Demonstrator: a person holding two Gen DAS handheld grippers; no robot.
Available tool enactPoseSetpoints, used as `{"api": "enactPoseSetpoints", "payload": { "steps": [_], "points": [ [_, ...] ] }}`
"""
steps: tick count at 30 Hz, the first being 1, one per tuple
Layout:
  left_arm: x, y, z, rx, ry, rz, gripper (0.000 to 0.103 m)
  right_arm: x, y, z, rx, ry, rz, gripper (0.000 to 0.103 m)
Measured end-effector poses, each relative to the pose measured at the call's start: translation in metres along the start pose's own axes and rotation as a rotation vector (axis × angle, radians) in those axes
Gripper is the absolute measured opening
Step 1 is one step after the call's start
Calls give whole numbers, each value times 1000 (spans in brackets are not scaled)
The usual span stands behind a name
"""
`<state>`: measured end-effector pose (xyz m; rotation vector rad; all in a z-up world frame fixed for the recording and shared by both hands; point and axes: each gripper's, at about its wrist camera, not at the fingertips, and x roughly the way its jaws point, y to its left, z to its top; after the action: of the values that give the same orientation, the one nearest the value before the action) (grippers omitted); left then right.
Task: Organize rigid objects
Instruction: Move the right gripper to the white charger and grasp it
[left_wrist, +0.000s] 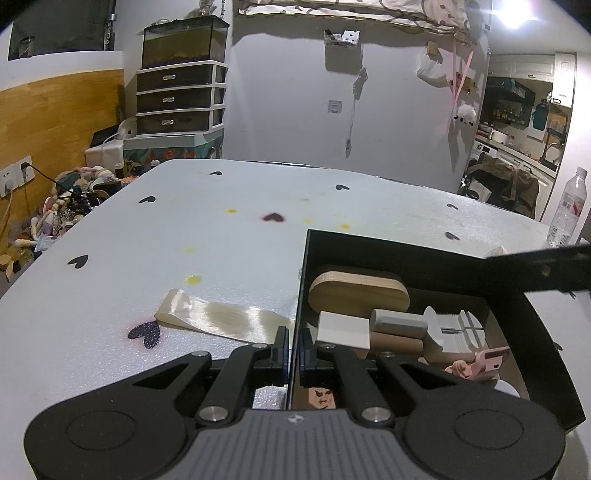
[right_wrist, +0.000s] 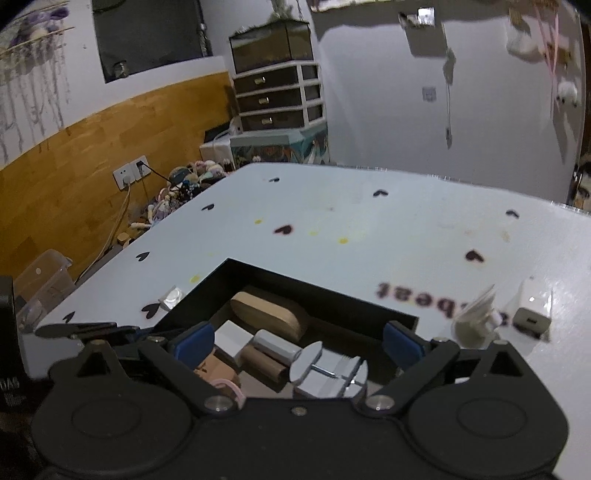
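A black open box stands on the white table and holds a wooden oval block, a white block, a grey block, a brown cylinder, a white slotted piece and a pink item. My left gripper is shut on the box's left wall. My right gripper is open and empty above the box; the same pieces show below it, the wooden oval among them. A white charger cube and a white plastic piece lie on the table right of the box.
A shiny cream ribbon strip lies on the table left of the box. A water bottle stands at the far right edge. Drawers, soft toys and a wall socket lie beyond the table's left side.
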<state>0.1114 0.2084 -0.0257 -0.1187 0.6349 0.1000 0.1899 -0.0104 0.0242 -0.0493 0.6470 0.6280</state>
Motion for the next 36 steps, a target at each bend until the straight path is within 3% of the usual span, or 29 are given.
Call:
{"api": "enactPoseSetpoints", "payload": {
  "steps": [11,15,28,36],
  "points": [
    [-2,-2,-1,-2,-2,15,5,-24,-17,-22,-18,-129,-40,103],
    [-2,-3,0,1,-1,20,5,-27,-34,-29,27,-137,-61,103],
    [-2,-5,0,2,0,29,5,-17,-113,-34,121,-221,-388,103],
    [-1,-3,1,5,2,34,6,17,-169,-9,251,-111,-479,103]
  ]
}}
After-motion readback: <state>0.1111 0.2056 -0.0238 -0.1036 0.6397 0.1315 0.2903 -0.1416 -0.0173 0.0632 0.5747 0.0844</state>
